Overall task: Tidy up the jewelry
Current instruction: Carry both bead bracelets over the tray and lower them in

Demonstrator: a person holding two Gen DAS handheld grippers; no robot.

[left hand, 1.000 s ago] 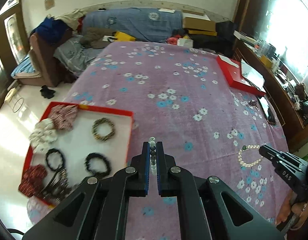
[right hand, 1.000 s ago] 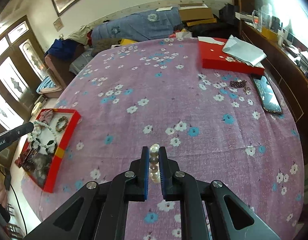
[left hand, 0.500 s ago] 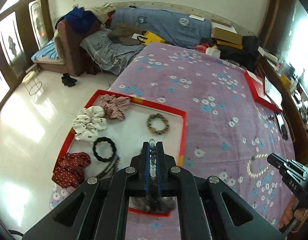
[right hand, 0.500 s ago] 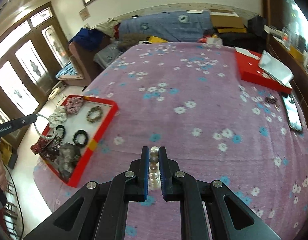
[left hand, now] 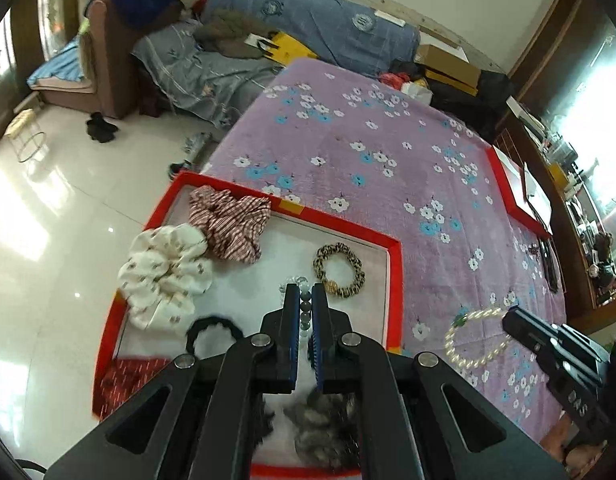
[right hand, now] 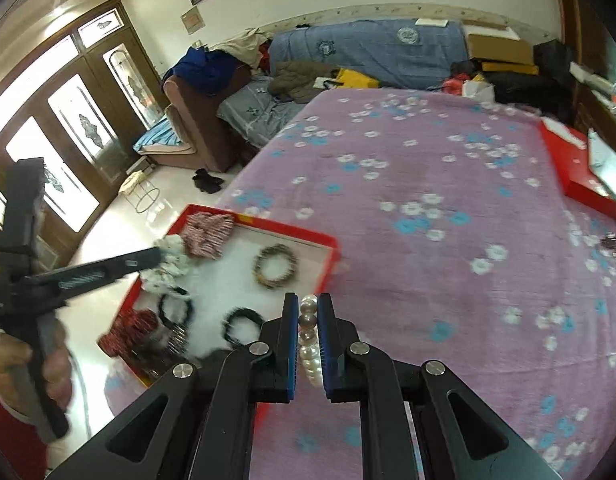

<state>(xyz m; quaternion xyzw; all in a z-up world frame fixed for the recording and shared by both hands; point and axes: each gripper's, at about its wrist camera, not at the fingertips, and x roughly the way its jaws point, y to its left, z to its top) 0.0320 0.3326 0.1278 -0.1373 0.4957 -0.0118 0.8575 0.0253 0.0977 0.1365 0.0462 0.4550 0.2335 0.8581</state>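
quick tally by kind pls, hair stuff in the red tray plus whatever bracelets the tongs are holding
fabric scrunchies: 3 (striped, white, red)
black hair ties: 2
leopard-print band: 1
grey furry band: 1
bead bracelets: 2 (grey-bead bracelet in left tongs, pearl bracelet in right tongs)
total: 9
Near corner of the red tray is too blurred to count further.

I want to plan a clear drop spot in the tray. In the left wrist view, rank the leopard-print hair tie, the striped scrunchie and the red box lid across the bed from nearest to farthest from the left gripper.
1. Leopard-print hair tie: just right of the left gripper tips, in the tray.
2. Striped scrunchie: the tray's far left corner.
3. Red box lid: far right, on the bedspread.
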